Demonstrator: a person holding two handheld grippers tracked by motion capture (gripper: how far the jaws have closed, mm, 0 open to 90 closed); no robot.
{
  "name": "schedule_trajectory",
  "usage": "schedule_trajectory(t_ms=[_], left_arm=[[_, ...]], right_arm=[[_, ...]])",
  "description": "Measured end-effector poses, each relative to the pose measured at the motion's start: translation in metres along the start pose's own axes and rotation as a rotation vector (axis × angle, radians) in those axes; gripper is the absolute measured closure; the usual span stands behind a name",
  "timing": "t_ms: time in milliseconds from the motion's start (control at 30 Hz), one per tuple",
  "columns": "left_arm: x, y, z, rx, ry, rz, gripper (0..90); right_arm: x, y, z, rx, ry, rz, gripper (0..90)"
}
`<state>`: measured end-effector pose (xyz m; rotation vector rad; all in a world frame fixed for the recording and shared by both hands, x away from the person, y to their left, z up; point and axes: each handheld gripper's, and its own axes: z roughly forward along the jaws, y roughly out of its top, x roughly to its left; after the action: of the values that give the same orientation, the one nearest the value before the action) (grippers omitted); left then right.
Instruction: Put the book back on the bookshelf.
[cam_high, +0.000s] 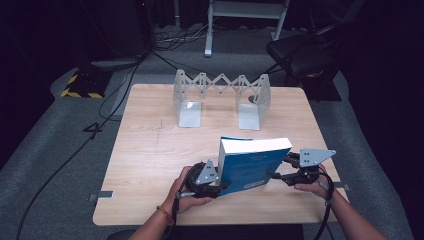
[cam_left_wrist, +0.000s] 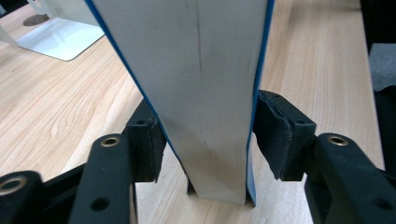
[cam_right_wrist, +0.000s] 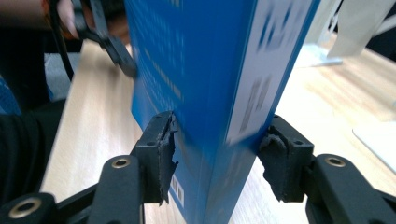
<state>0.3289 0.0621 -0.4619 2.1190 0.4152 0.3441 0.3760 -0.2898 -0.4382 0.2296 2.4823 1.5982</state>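
Observation:
A thick blue book (cam_high: 252, 162) with white page edges stands on edge on the wooden table (cam_high: 150, 150), near its front. My left gripper (cam_high: 218, 184) grips the book's lower left end. In the left gripper view the book's page block (cam_left_wrist: 201, 93) rises between the jaws, and the left gripper (cam_left_wrist: 208, 137) has both pads against the blue covers. My right gripper (cam_high: 280, 175) holds the book's right end. In the right gripper view the right gripper (cam_right_wrist: 217, 147) has one pad on the blue cover (cam_right_wrist: 187, 70) and the other against the spine side.
An expandable metal book rack (cam_high: 220, 95) with two upright end plates stands at the table's far side, its base plate (cam_left_wrist: 60, 39) seen past the book. Beyond the table are a dark chair (cam_high: 300, 50) and floor cables (cam_high: 115, 90).

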Motion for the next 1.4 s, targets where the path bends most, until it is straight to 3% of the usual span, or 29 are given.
schedule_trajectory(t_ms=[300, 500, 700, 967, 1267, 1333, 1400], left_arm=[[0.006, 0.003, 0.004, 0.005, 0.034, -0.011, 42.4], [0.020, 0.005, 0.007, 0.006, 0.054, -0.024, 39.0], [0.025, 0.007, 0.009, -0.001, 0.048, -0.018, 37.8], [0.020, 0.004, 0.010, -0.011, 0.059, -0.009, 35.3], [0.021, 0.013, 0.023, -0.002, 0.123, -0.002, 34.0], [0.023, 0.015, 0.025, -0.014, 0.129, -0.005, 35.7], [0.025, 0.021, 0.029, -0.076, 0.144, -0.026, 39.5]], right_arm=[[0.007, 0.013, -0.008, -0.027, 0.000, -0.032, 52.1], [0.017, 0.022, -0.011, -0.037, 0.027, -0.075, 57.8], [0.027, 0.033, -0.007, -0.032, -0.017, -0.092, 57.3], [0.034, 0.040, -0.002, -0.042, -0.046, -0.092, 56.9], [0.039, 0.046, 0.000, -0.025, -0.107, -0.087, 56.8], [0.039, 0.046, -0.001, -0.018, -0.124, -0.086, 56.8], [0.038, 0.045, -0.003, -0.018, -0.144, -0.081, 56.0]])
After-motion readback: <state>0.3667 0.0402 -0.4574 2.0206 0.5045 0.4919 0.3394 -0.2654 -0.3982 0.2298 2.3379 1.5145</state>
